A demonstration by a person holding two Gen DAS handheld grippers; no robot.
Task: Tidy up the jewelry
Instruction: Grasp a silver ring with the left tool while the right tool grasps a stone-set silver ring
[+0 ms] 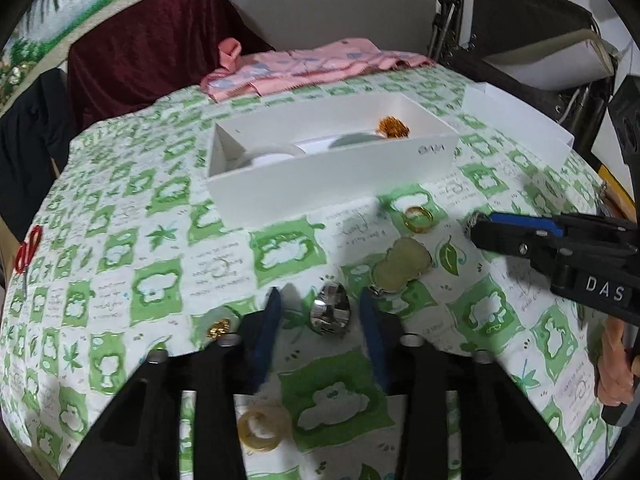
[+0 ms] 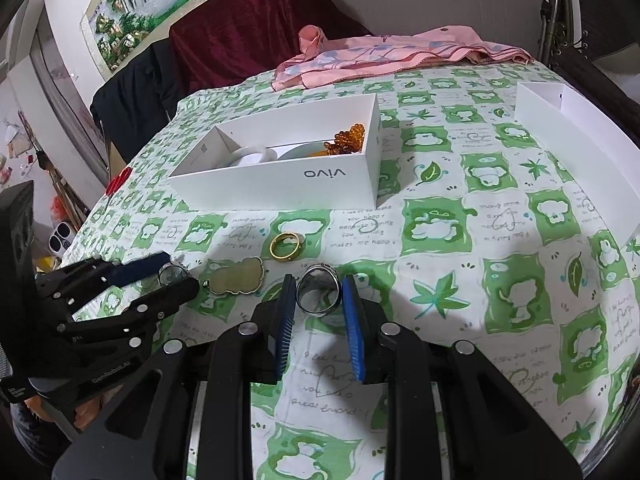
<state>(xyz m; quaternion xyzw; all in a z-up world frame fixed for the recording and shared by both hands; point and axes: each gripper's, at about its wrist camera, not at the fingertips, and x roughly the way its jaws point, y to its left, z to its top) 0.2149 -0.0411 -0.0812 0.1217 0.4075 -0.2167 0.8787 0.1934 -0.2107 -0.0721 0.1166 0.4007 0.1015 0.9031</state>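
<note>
A faceted silver ring [image 1: 330,314] lies on the green-and-white cloth between the open fingers of my left gripper [image 1: 320,312]. A wide silver ring [image 2: 318,293] lies between the fingers of my right gripper [image 2: 318,300], which stand close on either side of it; whether they touch it I cannot tell. A gold ring [image 1: 418,218] [image 2: 285,246] and a pale jade pendant [image 1: 401,265] [image 2: 237,276] lie between the grippers. The white vivo box [image 1: 332,172] [image 2: 280,182] holds amber beads [image 1: 394,126] [image 2: 346,139] and white bangles.
A second white box [image 2: 576,152] [image 1: 520,128] stands at the right. A pink cloth [image 2: 384,56] lies at the table's far edge. Red scissors [image 1: 27,254] lie at the left edge. A small gold piece [image 1: 218,327] and a yellowish bangle [image 1: 262,429] lie near my left gripper.
</note>
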